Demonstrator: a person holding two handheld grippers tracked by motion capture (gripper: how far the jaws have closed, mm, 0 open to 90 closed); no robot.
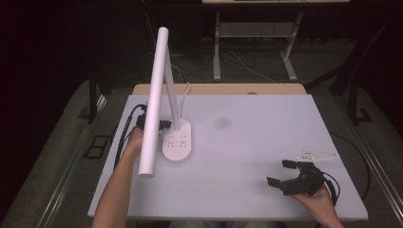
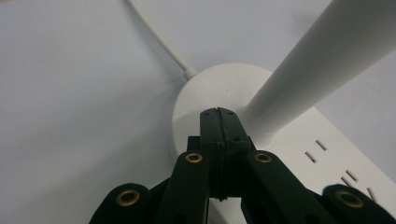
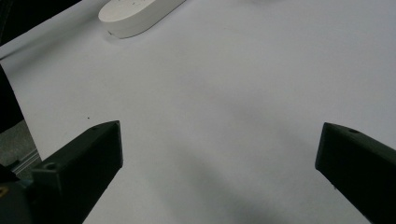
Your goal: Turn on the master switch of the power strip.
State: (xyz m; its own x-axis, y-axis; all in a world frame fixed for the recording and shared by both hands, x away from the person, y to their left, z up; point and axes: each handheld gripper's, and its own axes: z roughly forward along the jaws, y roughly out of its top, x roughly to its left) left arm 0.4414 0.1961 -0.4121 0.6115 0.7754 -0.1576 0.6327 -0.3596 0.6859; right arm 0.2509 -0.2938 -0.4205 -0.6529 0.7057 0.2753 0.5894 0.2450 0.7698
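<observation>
A white desk lamp [image 1: 177, 140] stands at the table's [image 1: 247, 142] nine o'clock. The left gripper [image 2: 219, 116], jaws pressed together, touches its base. The right gripper [image 1: 280, 173], jaws spread, rests at five o'clock.

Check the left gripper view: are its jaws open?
No, the left gripper has its two black jaws pressed together, poised over the lamp base.

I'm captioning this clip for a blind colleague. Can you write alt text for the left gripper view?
The left tool, its two black jaws pressed shut with nothing between them, points at the round end of a white lamp base. The lamp's white stem rises to the upper right, and its white cord trails off across the pale table.
</observation>
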